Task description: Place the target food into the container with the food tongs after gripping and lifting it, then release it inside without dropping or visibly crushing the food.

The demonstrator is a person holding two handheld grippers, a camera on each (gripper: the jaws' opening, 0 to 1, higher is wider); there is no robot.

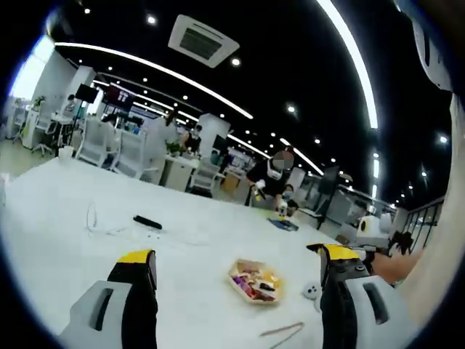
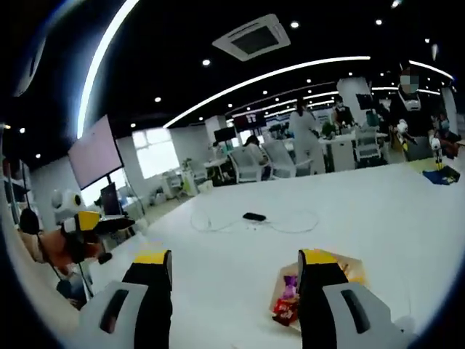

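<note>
My left gripper is open above the white table, with nothing between its yellow-tipped jaws. Just past them sits a shallow yellowish tray of colourful food pieces. Wooden food tongs lie on the table in front of the tray, near my right-hand jaw. My right gripper is also open and holds nothing. The same food tray lies low in the right gripper view, partly hidden behind the right-hand jaw. Off to the left there, the other gripper is held up by a hand.
A black remote-like object and a thin white cable lie further back on the table. A small white item sits right of the tray. Several people, chairs and desks stand beyond the table's far edge.
</note>
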